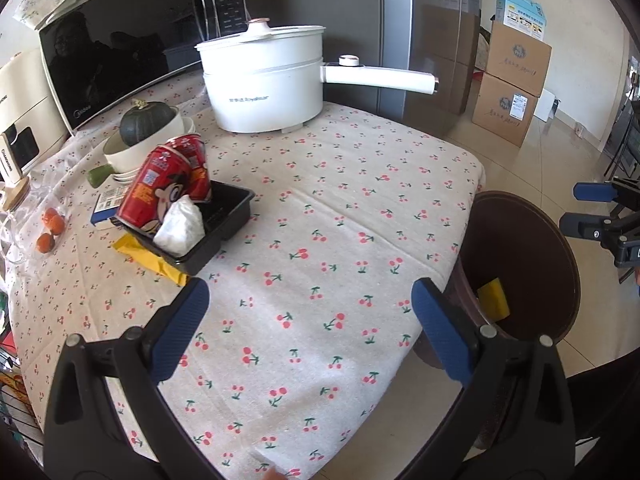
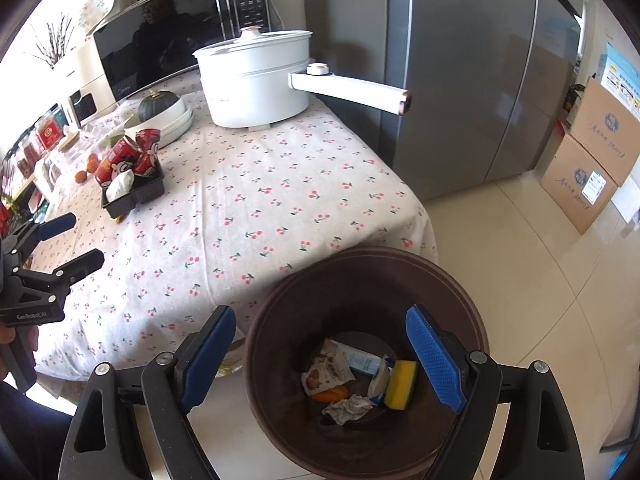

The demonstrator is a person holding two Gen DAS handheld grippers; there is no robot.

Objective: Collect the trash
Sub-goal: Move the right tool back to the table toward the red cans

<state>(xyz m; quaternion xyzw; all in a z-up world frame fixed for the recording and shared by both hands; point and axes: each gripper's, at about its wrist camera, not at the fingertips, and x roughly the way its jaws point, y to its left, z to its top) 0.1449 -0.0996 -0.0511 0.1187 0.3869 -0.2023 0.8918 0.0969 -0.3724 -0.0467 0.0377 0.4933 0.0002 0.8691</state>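
A brown trash bin point(image 2: 280, 312) stands on the floor at the table's corner; inside lie a yellow sponge point(image 2: 400, 384), snack wrappers point(image 2: 332, 372) and crumpled paper point(image 2: 348, 408). My right gripper point(image 2: 324, 360) is open and empty above the bin. My left gripper point(image 1: 308, 324) is open and empty over the cherry-print tablecloth point(image 1: 340, 200). A black tray point(image 1: 224, 220) at the left holds two crushed red cans point(image 1: 160, 188) and a white crumpled tissue point(image 1: 180, 224). A yellow wrapper point(image 1: 140, 256) lies beside the tray. The bin point(image 1: 560, 264) also shows in the left wrist view.
A white electric pot point(image 1: 264, 80) with a long handle stands at the table's back. A bowl with a dark squash point(image 1: 144, 124), small oranges point(image 1: 50, 228), a microwave point(image 1: 120, 52), a grey fridge point(image 2: 460, 80) and cardboard boxes point(image 1: 512, 84) surround the table.
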